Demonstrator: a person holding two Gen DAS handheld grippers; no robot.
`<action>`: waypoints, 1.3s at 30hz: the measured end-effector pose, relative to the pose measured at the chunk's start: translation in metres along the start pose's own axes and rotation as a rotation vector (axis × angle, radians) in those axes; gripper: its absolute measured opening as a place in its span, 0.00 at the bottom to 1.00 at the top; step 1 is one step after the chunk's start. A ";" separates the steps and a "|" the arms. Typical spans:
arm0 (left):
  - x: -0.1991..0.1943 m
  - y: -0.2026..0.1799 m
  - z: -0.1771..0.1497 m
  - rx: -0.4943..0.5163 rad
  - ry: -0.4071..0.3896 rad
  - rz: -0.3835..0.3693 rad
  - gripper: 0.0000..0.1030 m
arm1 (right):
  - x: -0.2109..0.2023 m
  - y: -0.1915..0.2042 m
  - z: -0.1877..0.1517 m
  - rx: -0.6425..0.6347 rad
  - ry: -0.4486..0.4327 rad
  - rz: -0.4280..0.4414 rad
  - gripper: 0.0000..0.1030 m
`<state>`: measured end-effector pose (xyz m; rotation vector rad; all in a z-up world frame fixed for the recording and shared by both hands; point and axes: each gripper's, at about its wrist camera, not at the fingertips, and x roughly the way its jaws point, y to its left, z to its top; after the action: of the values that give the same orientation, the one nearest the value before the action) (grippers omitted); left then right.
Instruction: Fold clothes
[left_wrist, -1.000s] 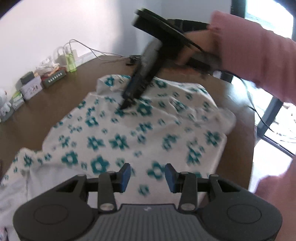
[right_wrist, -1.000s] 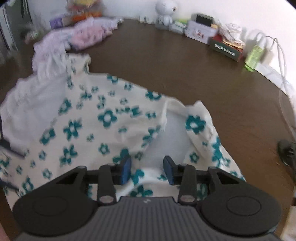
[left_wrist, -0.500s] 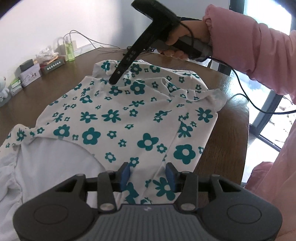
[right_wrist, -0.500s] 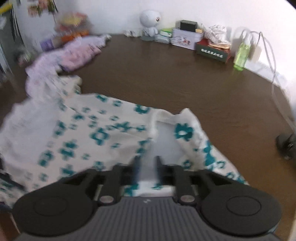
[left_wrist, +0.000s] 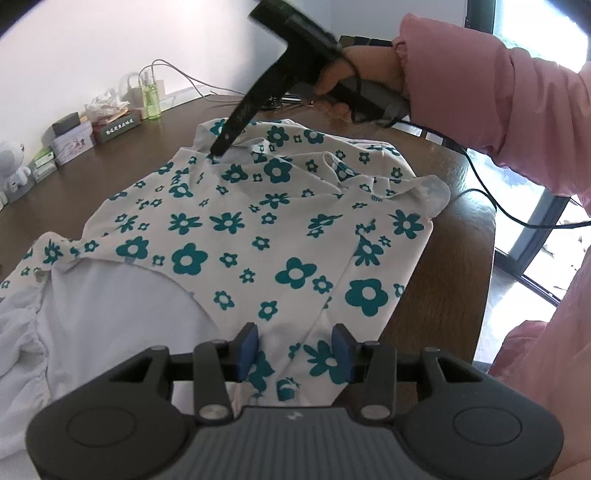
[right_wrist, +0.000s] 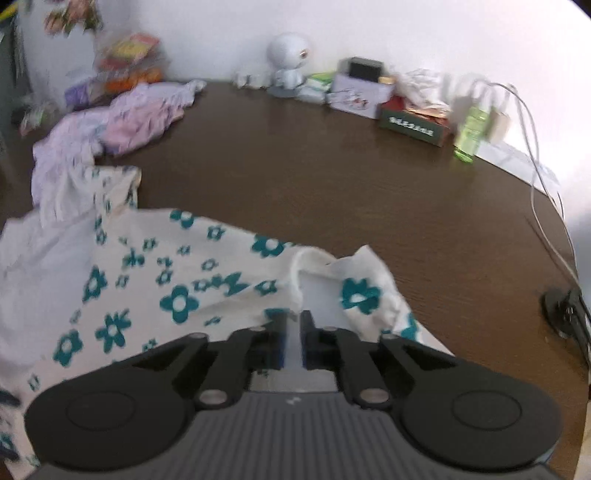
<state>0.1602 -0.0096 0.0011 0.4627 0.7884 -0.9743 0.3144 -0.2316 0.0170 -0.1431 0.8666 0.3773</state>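
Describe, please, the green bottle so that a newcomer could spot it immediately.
Start at the brown table and follow its far edge along the white wall. Past the white figurine and the boxes stands the green bottle, beside a white charger. It is the only translucent, lime-green, upright thing in that row.

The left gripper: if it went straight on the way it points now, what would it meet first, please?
Probably the floral garment itself: the left gripper is open low over its near hem, with cloth between the fingers. Further along lies the right gripper, though depth is unclear.
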 end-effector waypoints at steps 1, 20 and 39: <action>-0.002 0.000 -0.001 0.000 0.002 0.001 0.41 | -0.007 -0.004 -0.001 0.028 -0.021 0.008 0.16; -0.020 0.017 -0.016 -0.139 -0.002 0.099 0.44 | -0.019 0.015 -0.036 -0.150 0.103 -0.129 0.02; -0.136 -0.012 -0.051 -0.123 -0.317 0.353 1.00 | -0.188 0.027 -0.136 0.042 -0.331 0.035 1.00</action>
<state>0.0863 0.0936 0.0722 0.3158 0.4569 -0.6441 0.0970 -0.2939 0.0742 -0.0242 0.5500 0.4021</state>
